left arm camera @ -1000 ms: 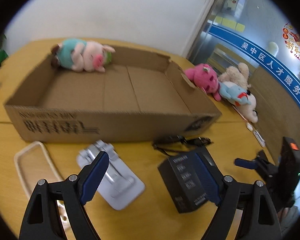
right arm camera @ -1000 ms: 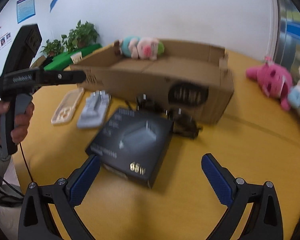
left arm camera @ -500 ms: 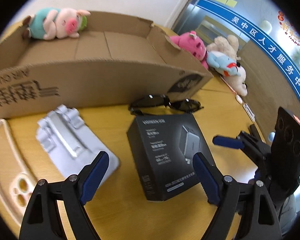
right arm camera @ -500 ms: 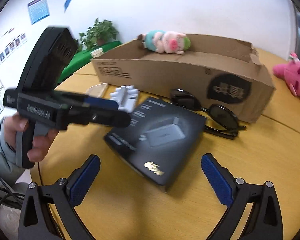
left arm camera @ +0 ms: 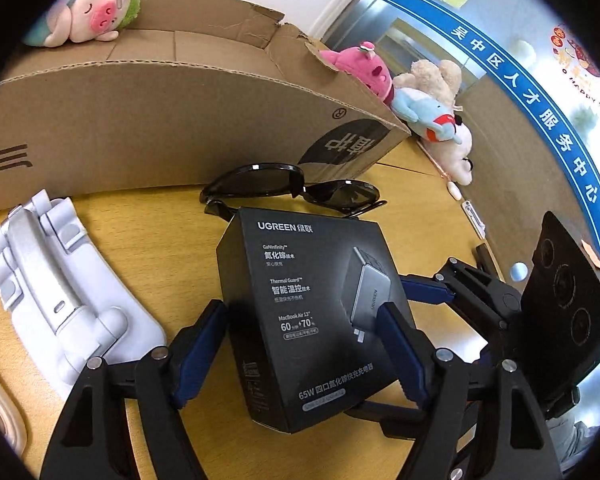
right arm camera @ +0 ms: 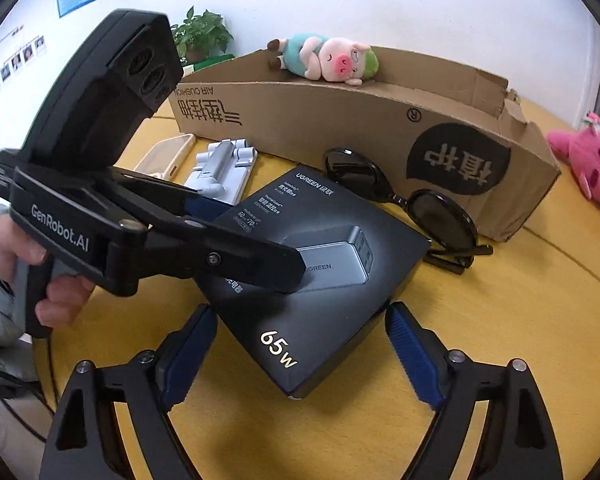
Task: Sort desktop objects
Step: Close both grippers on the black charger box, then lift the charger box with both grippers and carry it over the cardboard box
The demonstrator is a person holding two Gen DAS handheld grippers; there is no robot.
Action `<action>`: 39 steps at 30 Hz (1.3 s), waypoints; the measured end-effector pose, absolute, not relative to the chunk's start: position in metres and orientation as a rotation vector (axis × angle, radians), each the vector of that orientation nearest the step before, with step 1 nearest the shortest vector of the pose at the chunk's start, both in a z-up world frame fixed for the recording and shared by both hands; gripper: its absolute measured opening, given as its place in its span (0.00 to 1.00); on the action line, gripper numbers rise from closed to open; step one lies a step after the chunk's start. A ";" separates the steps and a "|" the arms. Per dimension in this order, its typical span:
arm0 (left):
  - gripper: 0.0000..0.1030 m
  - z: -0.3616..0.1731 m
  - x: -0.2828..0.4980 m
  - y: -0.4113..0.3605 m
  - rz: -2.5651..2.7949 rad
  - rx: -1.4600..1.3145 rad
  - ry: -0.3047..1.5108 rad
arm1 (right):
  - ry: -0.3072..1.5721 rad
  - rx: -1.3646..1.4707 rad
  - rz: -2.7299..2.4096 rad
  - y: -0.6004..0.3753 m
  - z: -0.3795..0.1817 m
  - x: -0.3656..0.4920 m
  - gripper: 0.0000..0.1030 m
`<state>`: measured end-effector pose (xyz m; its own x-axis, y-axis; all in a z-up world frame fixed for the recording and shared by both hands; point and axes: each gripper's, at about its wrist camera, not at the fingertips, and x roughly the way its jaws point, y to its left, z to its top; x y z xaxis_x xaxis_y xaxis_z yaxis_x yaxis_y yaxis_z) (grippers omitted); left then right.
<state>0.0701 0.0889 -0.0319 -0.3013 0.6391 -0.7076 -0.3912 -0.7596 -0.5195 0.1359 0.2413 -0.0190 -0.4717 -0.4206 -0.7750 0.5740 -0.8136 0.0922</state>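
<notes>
A black charger box (left arm camera: 312, 312) lies on the yellow table (right arm camera: 500, 340) in front of a long cardboard box (left arm camera: 160, 112). My left gripper (left arm camera: 300, 352) is open with its blue pads on either side of the charger box; whether they touch it I cannot tell. It shows from the side in the right wrist view (right arm camera: 240, 232), over the box (right arm camera: 324, 264). My right gripper (right arm camera: 300, 352) is open and empty, just short of the box's near corner. Black sunglasses (left arm camera: 292, 192) lie between the charger box and the cardboard box (right arm camera: 380, 120).
A white folding phone stand (left arm camera: 60, 292) and a beige phone case (right arm camera: 168, 152) lie to the left. A pig plush (right arm camera: 324, 60) lies on the cardboard box's far edge. A pink plush (right arm camera: 588, 164) and other plush toys (left arm camera: 432, 108) sit to the right.
My left gripper has moved forward and down, so the charger box now sits between its fingers. My right gripper has come closer to the box's near corner.
</notes>
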 end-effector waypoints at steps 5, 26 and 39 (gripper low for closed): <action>0.75 -0.021 0.078 0.090 2.103 -1.256 -0.304 | 0.264 1.085 -2.306 0.239 -0.014 0.143 0.83; 0.75 0.187 0.053 0.062 2.404 -0.679 -0.157 | 0.537 0.545 -2.514 0.207 0.172 0.116 0.82; 0.75 0.289 0.026 0.005 2.560 -0.426 -0.087 | 0.572 0.251 -2.478 0.151 0.285 0.065 0.82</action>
<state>0.0265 0.0049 0.2886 -0.8051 0.5214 -0.2827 -0.5010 -0.8530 -0.1466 0.0654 0.1508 0.2847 -0.8156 -0.4960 -0.2980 0.5764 -0.7415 -0.3434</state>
